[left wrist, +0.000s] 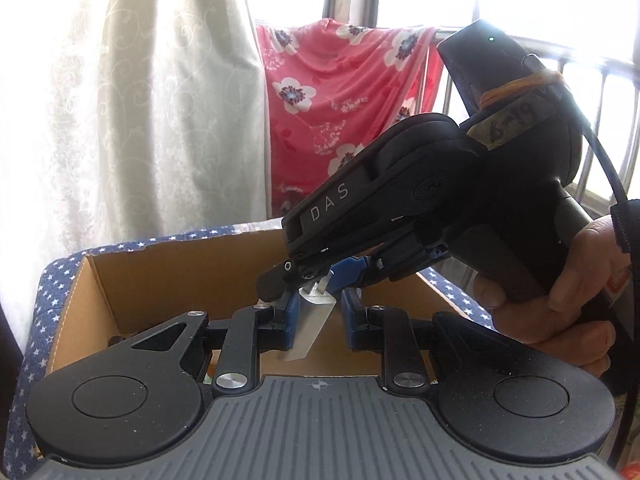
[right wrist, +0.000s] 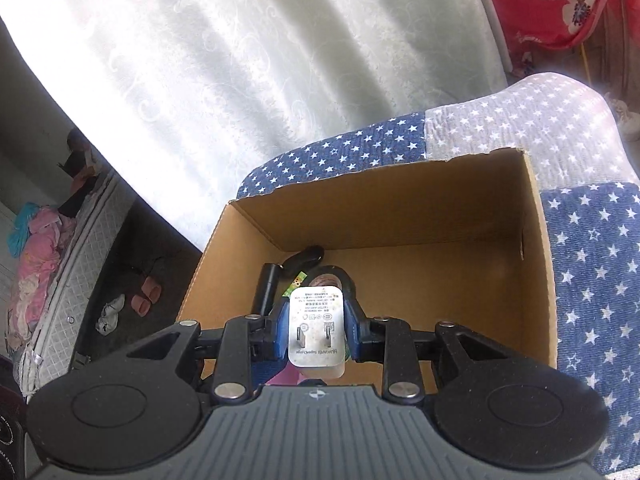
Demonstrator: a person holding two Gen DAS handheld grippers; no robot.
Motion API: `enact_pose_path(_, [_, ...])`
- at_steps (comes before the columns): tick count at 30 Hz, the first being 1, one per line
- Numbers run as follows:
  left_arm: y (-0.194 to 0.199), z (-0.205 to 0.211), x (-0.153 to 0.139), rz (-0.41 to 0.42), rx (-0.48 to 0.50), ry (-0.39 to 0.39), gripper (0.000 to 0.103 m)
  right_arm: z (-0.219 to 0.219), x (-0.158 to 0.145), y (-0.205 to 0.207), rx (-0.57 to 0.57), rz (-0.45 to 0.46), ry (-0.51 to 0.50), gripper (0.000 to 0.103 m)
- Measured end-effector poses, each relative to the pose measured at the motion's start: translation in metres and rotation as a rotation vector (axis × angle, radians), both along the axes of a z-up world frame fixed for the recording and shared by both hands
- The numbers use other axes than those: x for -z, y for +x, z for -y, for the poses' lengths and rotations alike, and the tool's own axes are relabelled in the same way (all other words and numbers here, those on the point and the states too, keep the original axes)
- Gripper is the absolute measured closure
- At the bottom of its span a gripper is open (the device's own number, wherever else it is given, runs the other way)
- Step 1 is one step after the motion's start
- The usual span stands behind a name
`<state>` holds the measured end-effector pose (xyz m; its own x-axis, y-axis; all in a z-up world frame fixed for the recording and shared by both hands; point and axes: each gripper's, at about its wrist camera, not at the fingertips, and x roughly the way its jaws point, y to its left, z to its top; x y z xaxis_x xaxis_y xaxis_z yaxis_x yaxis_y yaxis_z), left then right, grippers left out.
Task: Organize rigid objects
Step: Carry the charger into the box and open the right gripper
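Note:
A white plug-in charger (right wrist: 316, 308) sits prongs-up between the blue pads of my right gripper (right wrist: 316, 330), which is shut on its sides above an open cardboard box (right wrist: 400, 216). In the left wrist view a hand (left wrist: 560, 308) brings the right gripper (left wrist: 310, 286) in from the right, and the charger (left wrist: 314, 328) hangs from its tips over the box (left wrist: 180, 276). My left gripper (left wrist: 319, 320) has its pads close together right beside the charger. A small gap shows at the right pad, so it holds nothing. A black tape roll (right wrist: 334, 274) and a black cylinder (right wrist: 266, 292) lie in the box.
The box rests on a blue star-patterned cover (right wrist: 592, 248). A pale curtain (left wrist: 160, 120) hangs behind it, and a red floral cloth (left wrist: 332, 100) is draped over a window rail. Far left, on the floor below, are a mattress (right wrist: 84, 232) and slippers (right wrist: 146, 294).

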<state>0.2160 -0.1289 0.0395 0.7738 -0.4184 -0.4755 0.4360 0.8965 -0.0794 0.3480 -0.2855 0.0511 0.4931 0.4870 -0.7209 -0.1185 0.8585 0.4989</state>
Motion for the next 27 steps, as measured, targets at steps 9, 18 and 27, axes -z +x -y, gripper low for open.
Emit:
enact_pose_path(9, [0.039,-0.021,0.006,-0.075,-0.044,-0.014,0.078,-0.016,0.048,0.069,-0.03,-0.11,-0.089,0.073])
enact_pose_path(18, [0.032,-0.047,0.004,-0.101,-0.072,-0.061,0.07,-0.03,0.068,0.093,-0.06,-0.184,-0.123,0.072])
enact_pose_path(27, [0.003,-0.064,-0.013,-0.06,-0.074,-0.101,0.055,0.005,0.025,0.053,0.023,-0.107,-0.031,0.069])
